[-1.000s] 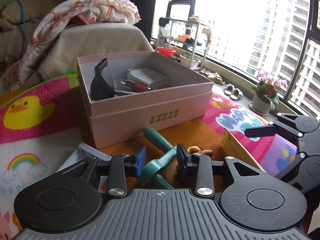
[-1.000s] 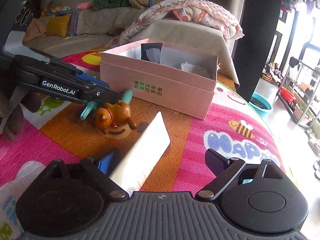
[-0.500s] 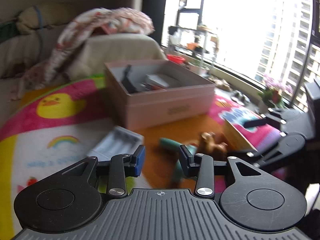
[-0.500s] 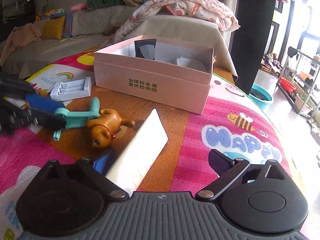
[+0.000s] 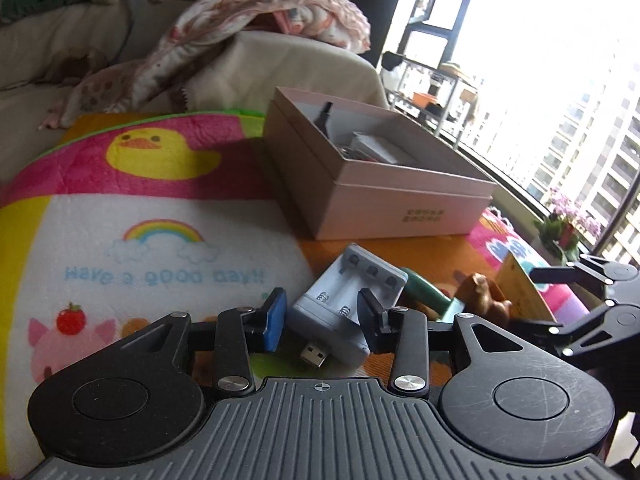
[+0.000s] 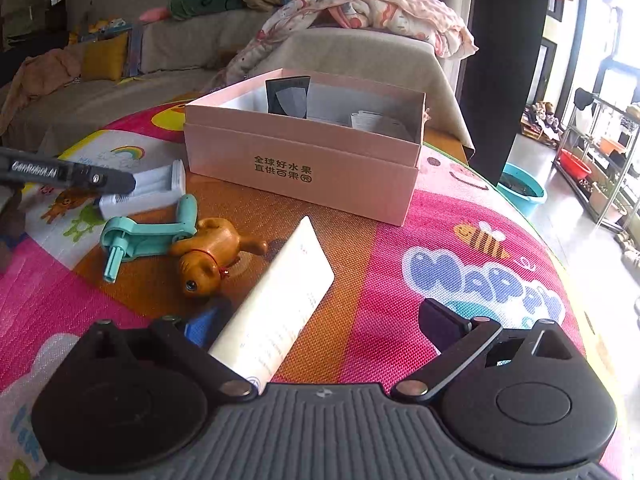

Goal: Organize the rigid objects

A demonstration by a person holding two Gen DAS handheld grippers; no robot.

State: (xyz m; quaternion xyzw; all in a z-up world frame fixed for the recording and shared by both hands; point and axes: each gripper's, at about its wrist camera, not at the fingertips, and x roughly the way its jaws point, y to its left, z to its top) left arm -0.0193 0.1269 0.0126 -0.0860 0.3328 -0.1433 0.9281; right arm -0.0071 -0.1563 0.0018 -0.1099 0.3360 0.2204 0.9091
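Right now your left gripper [image 5: 320, 316] sits w/ the white battery charger [image 5: 352, 292] between its jaws; they've just been opening and stand part spread, blue pad clear of the charger's side, the dark pad right at its other edge, contact can't be told. Charger lies on the play mat [image 5: 160, 248], USB plug toward you, near the pink box [image 5: 400, 200] on its front-left side. Pink box is open-topped, w/ a dark object and white packets inside. Teal crank handle [image 6: 148, 232] lies in front of the box, just beside the charger, and the wooden dog toy [image 6: 212, 252] touches the crank's right end. Your right gripper [image 6: 320, 324] has its jaws spread wide, just been opening further; the white card box [image 6: 276, 312] lies between them, resting against the blue-padded finger [image 6: 204, 324], well clear of the other one. That card box points toward the pink box's front wall, apart from it. Behind the pink box, a sofa [image 6: 360, 56] w/ a patterned blanket [image 6: 380, 12] draped over it.
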